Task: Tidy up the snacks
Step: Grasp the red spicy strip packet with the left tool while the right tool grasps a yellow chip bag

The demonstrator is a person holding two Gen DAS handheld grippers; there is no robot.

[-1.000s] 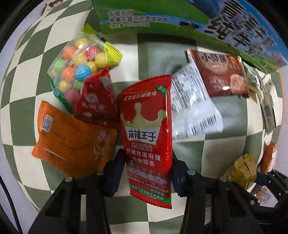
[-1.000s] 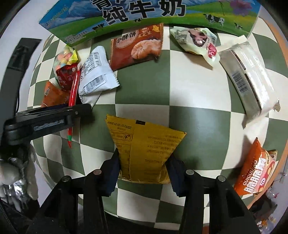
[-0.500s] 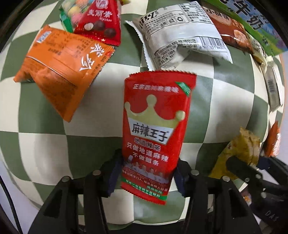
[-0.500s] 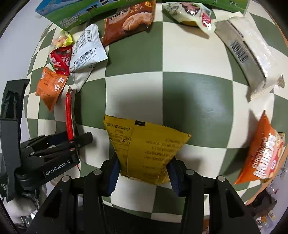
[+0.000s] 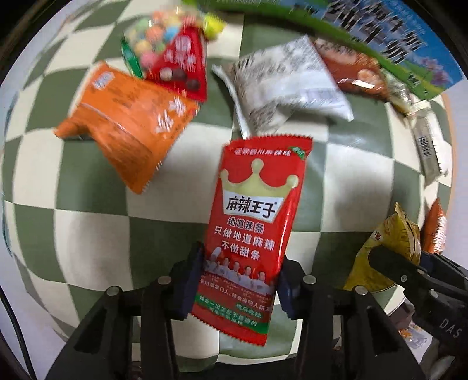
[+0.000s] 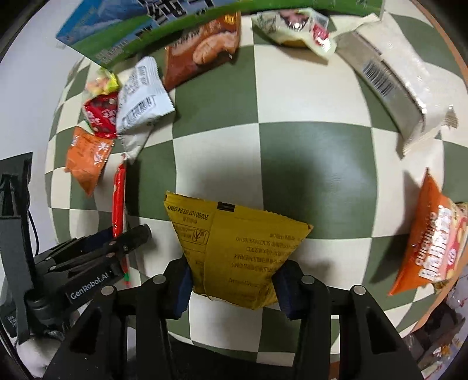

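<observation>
My left gripper point(image 5: 238, 282) is shut on a red spicy-strip packet point(image 5: 254, 216) with a gold crown, held above the checkered cloth point(image 5: 93, 239). That packet shows edge-on in the right wrist view point(image 6: 118, 201), with the left gripper point(image 6: 128, 238) at the lower left. My right gripper point(image 6: 234, 288) is shut on a yellow snack bag point(image 6: 237, 242), held over the cloth point(image 6: 316, 163). The yellow bag also shows at the right of the left wrist view point(image 5: 389, 251).
Ahead lie an orange packet point(image 5: 131, 122), a red chocolate packet point(image 5: 182, 65), a candy-ball bag point(image 5: 152, 35), a white packet point(image 5: 286, 87), a brown cookie packet point(image 6: 201, 49) and a milk carton point(image 6: 163, 26). A clear-wrapped pack point(image 6: 392, 84) and an orange chip bag point(image 6: 433, 248) lie right.
The left view has shifted and blurred; the snack pile sits slightly lower and nearer than half a second ago. The right view has tilted up toward the carton. Both grips are unchanged.
</observation>
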